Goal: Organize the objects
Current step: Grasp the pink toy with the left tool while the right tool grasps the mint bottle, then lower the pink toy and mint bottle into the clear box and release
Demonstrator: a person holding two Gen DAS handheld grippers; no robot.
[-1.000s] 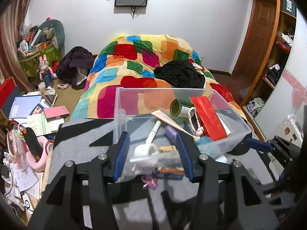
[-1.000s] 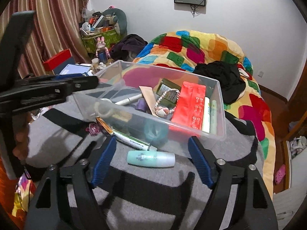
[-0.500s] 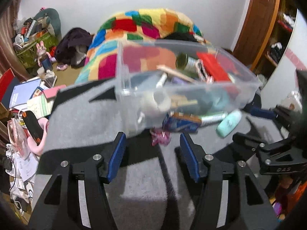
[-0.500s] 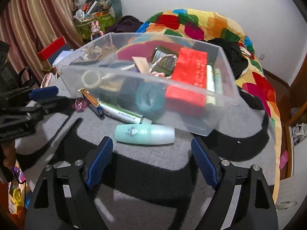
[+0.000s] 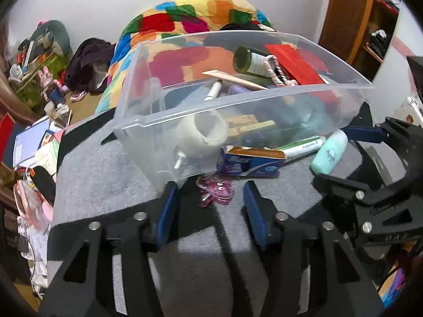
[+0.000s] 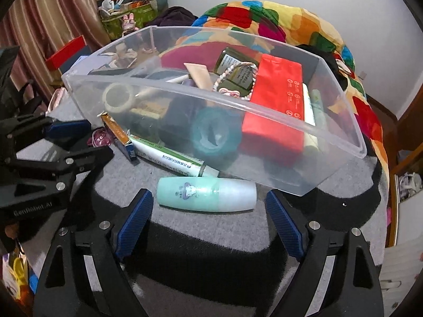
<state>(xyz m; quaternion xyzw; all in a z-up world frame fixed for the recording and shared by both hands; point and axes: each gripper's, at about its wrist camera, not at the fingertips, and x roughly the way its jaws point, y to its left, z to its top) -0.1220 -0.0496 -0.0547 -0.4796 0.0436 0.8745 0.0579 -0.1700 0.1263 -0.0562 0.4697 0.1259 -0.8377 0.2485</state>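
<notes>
A clear plastic bin point(image 5: 259, 97) point(image 6: 185, 97) holding a red box point(image 6: 275, 105), a green bottle point(image 5: 251, 60), tape rolls and tubes stands on a grey and black mat point(image 5: 111, 174). In front of it lie a pink hair clip point(image 5: 215, 189) point(image 6: 99, 138), a blue toothpaste box point(image 5: 251, 161) point(image 6: 120, 134), a green-white tube point(image 6: 171, 159) and a mint bottle point(image 6: 206, 194) point(image 5: 329, 152). My left gripper point(image 5: 210, 212) is open just before the hair clip. My right gripper point(image 6: 208, 228) is open, straddling the mint bottle.
A bed with a multicoloured quilt point(image 5: 201, 18) lies behind the bin. Books and clutter point(image 5: 31, 142) are on the floor at the left. A wooden door and shelves point(image 5: 351, 10) stand at the right. The mat's edge drops off at the right point(image 6: 380, 185).
Both grippers have pulled back from the bin and dropped lower toward the mat. The left one now faces the hair clip; the right one is closer to the mint bottle.
</notes>
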